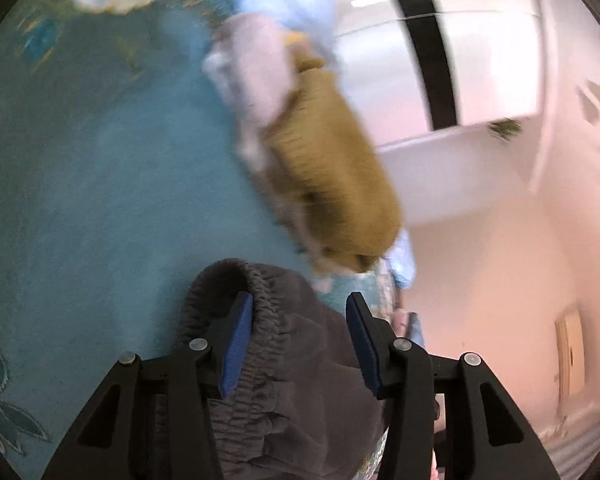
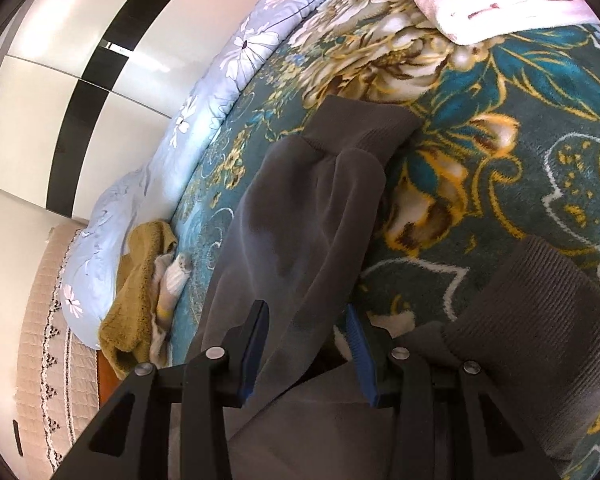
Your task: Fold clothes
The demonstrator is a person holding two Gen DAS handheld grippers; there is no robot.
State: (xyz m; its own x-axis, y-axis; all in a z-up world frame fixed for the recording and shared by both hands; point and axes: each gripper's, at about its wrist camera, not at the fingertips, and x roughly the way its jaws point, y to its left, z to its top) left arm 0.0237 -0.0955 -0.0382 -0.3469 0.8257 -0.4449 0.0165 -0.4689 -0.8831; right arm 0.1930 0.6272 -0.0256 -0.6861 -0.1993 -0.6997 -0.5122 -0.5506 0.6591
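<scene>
A dark grey garment lies on the teal flowered blanket (image 2: 500, 168). In the left wrist view its gathered elastic band (image 1: 268, 344) sits between the fingers of my left gripper (image 1: 300, 320), whose pads are shut on the cloth; the garment looks sharp while the background is blurred. In the right wrist view a long grey leg or sleeve (image 2: 300, 208) with a ribbed cuff (image 2: 360, 124) runs away from my right gripper (image 2: 308, 320). The cloth passes between its fingers, with a gap showing at the right pad, so that gripper is open. Another ribbed grey part (image 2: 540, 320) lies to the right.
A mustard knit garment (image 1: 332, 168) (image 2: 136, 296) with pale clothes lies at the bed's edge beside a light blue flowered quilt (image 2: 220, 80). A folded pink and blue stack (image 2: 500, 4) sits at the far end. A white wardrobe with black strips (image 2: 60, 80) stands beyond.
</scene>
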